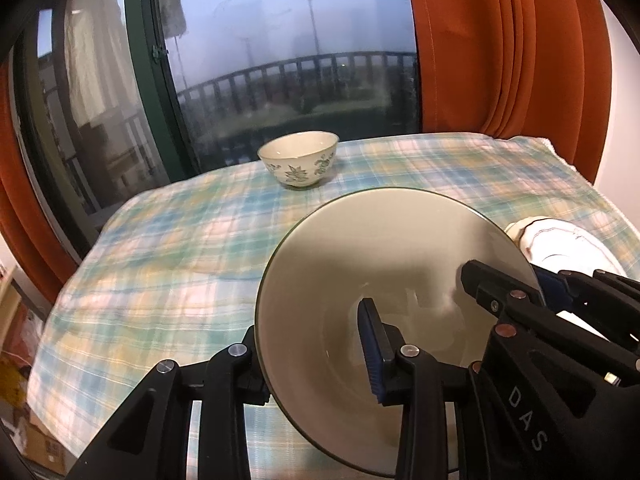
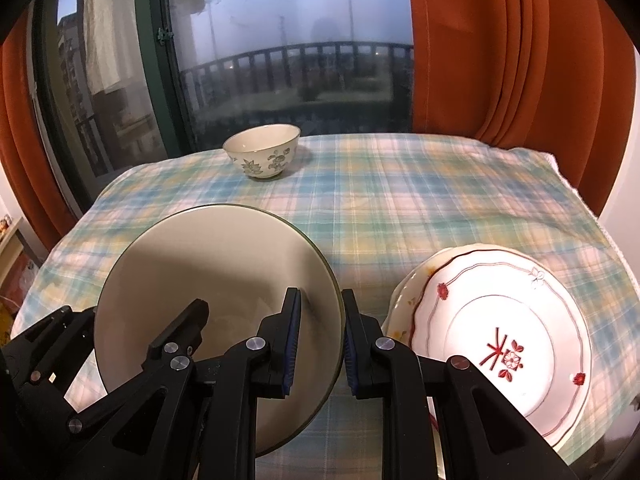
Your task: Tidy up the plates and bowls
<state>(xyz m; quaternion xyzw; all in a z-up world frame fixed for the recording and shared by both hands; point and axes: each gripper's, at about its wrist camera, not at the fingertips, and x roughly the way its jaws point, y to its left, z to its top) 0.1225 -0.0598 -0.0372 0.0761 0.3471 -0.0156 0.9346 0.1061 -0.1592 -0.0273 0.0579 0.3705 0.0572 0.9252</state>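
Both tools (image 1: 316, 356) (image 2: 318, 344) straddle the grey bowl's (image 2: 224, 264) rim.

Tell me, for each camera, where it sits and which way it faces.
Left wrist: on the left gripper, facing the window across the table; its fingers straddle the grey bowl, and the right gripper intrudes from the right.
Right wrist: on the right gripper, facing the same way; its fingers straddle the bowl's right rim, with the left gripper at the left.
Shared: grey bowl, floral bowl, stacked plates, plaid cloth.
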